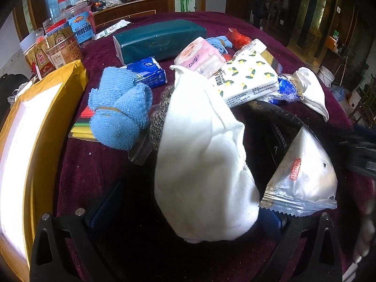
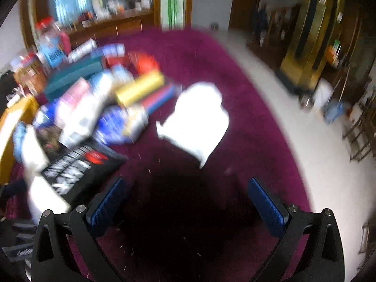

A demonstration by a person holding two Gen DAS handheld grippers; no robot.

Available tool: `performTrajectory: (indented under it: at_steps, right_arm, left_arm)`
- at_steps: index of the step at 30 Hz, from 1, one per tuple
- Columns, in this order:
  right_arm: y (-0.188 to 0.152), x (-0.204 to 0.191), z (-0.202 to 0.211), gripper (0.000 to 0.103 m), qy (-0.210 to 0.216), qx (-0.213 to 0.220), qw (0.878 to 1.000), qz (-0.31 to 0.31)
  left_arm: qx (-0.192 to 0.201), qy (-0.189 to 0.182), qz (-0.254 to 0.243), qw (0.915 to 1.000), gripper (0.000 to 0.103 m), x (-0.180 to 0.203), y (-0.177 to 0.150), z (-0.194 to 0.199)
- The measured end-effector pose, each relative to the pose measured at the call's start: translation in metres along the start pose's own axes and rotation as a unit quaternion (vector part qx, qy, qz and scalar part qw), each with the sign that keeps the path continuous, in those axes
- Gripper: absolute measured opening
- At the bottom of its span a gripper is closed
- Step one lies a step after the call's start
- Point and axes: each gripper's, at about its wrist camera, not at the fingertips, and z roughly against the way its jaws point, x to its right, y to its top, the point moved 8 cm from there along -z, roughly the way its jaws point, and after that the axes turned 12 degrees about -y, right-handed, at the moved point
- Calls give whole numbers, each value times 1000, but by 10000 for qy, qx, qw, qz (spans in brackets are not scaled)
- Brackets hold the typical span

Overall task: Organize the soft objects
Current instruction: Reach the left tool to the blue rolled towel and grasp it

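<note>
While my left tongs (image 1: 188, 221) stand wide open over the worktop (image 1: 98, 171), its dark red cloth carries a crowded heap, with a wooden counter and window beyond. A white cloth (image 1: 202, 164) lies bunched between my pads, reaching up ahead of them; a blue towel (image 1: 119, 112) bound by a rubber band sits ahead to the left. From my right tongs (image 2: 188, 202), also wide open and empty, the blurred view shows another white cloth (image 2: 197, 122) lying ahead, pale floor to the right.
</note>
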Motion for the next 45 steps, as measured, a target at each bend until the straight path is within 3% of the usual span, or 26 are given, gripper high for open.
performTrajectory:
  at_steps: [3,5,6,10,14,18,23,25,29,34,42,45]
  right_arm:
    - [12,21,66,103,-221,1490,9879,-374]
    - [15,28,90,103,-46,2188,9743,-527]
    - [18,26,92,103,127,2323,9712,-507]
    - [40,19,62,103,-61,1944,9794,-542]
    - [40,28,54,103,-547,2066,9730,-873]
    - [34,30,55,103,-797,2409,9636,-842]
    - [27,28,34,103,-339,1956,9757,-928]
    - [25,25,28,103,-266,1817,9786,-924]
    - [22,24,25,103,-170,1684,9808,-966]
    - [19,23,19,103,-53,1501,9832,-1040]
    - [19,14,15,103,66,1372,9864,-898]
    - [19,11,15,103,74,1371,9869,-845]
  left_arm:
    - [0,11,5,10000,102,2,-3,1]
    - [10,-4,15,10000,102,2,-3,1]
    - [18,-6,23,10000,102,2,-4,2]
    - [84,130,176,9997,103,2,-7,4]
    - [-68,120,176,9998,102,6,-12,6]
    - [59,-431,328,9985,102,5,-26,24]
    - [570,-1471,822,9841,102,-5,-41,58]
    - [498,-1804,834,9788,102,-6,-48,69]
    - [634,-1177,587,9893,102,-14,-46,87]
    - [790,-488,359,9950,102,-17,-36,91]
    - [893,-226,201,9955,102,-32,-1,95]
    - [1031,-108,208,9944,92,-42,20,98]
